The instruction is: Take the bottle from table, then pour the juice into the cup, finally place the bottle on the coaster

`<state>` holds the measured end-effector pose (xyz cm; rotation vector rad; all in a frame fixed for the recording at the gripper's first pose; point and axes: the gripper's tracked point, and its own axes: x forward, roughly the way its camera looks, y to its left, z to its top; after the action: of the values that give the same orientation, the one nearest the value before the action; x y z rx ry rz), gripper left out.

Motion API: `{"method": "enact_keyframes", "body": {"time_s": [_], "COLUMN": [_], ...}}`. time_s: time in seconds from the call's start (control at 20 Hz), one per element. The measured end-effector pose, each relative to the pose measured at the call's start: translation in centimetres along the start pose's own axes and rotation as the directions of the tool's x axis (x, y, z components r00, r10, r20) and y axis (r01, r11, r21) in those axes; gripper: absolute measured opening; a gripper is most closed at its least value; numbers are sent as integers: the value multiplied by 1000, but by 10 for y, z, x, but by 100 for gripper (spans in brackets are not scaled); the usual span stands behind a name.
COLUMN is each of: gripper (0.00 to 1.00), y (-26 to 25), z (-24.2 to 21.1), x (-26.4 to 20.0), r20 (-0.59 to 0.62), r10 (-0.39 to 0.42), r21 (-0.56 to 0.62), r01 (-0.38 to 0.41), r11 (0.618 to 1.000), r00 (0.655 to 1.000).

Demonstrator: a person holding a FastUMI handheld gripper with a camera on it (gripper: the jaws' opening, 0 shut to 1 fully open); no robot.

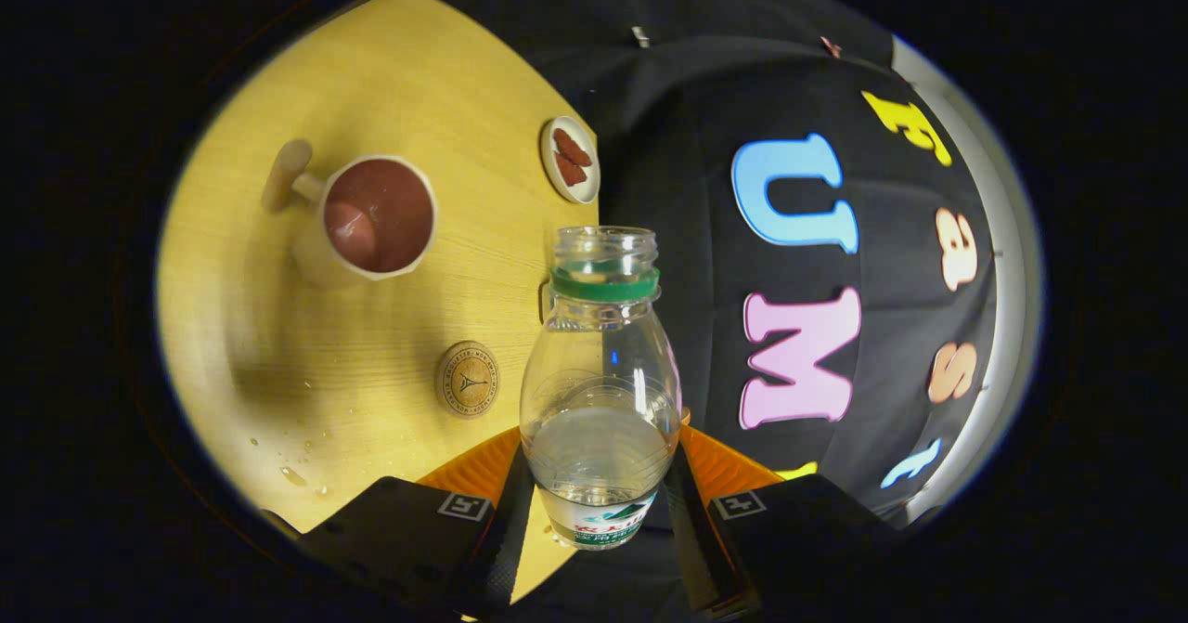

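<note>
The tool (pixel 599 502) was clamped on the uncapped bottle (pixel 599 391), held over the desk (pixel 418 75) edge. The cup (pixel 376 219) stood at ten o'clock, the coaster (pixel 467 379) beside the bottle at nine.

Setting: staged recording booth, not a lived-in room. Evidence: black cloth wall (pixel 668 187) hung close behind a pale wooden table (pixel 418 75); a few household props laid out, namely cup (pixel 371 224), coaster (pixel 467 379), small dish (pixel 569 160).

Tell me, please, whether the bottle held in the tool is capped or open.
Open. The bottle, gripped between the fingers of the tool, shows a bare threaded neck with no cap, just a green ring beneath it.
</note>
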<state>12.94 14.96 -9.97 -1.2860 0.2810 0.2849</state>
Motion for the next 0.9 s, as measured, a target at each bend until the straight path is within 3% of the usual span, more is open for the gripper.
{"method": "enact_keyframes", "body": {"time_s": [0.15, 0.3, 0.45, 0.6, 0.8, 0.9], "gripper": [71, 72, 72, 72, 72, 71], "y": [-5, -19, -26, -33, -37, -41], "z": [-1, -5, -2, 0, 1, 3], "x": [-1, -1, 10, 21, 34, 44], "r20": [31, 66, 108, 159, 242, 278], "r10": [41, 55, 69, 65, 48, 24], "r21": [277, 485, 618, 727, 844, 873], "r01": [-48, -80, -122, -162, -235, -263], "r11": [960, 871, 777, 668, 482, 412], "r00": [999, 996, 992, 985, 969, 960]}}
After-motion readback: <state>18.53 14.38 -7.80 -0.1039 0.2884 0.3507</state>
